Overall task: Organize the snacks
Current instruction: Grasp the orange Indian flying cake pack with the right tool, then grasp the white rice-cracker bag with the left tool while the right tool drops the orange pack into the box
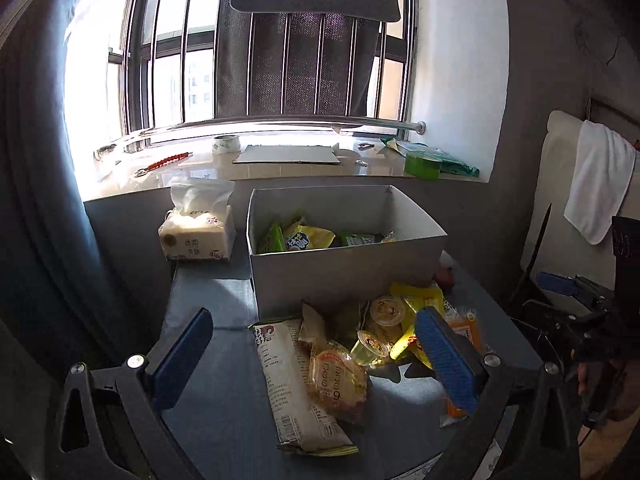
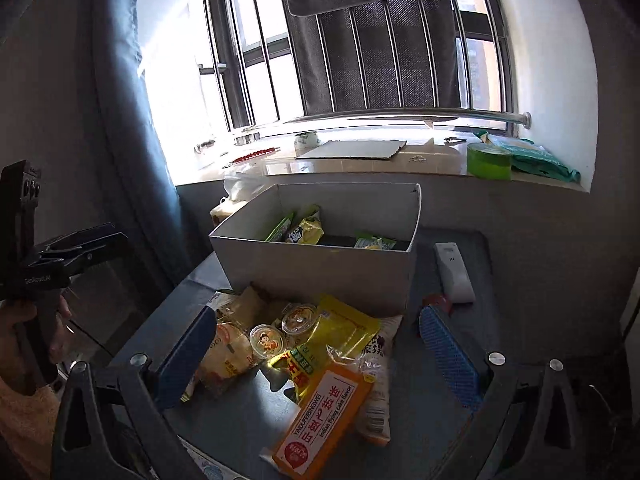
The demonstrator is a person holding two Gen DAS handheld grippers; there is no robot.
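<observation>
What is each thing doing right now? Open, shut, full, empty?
Grey cardboard box: open-topped, partly filled with snacks.
Orange flat snack packet: sealed, lying outside the box.
Small clear jelly cups: sealed, upright.
White tissue pack: opened, a tissue sticking up.
Left gripper: open, empty.
Right gripper: open, empty.

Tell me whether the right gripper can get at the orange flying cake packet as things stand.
Probably yes. The right gripper has its jaws wide open, and the orange flying cake packet lies on top of the snack pile between them, with nothing over it. The white box stands behind, out of the way.
</observation>
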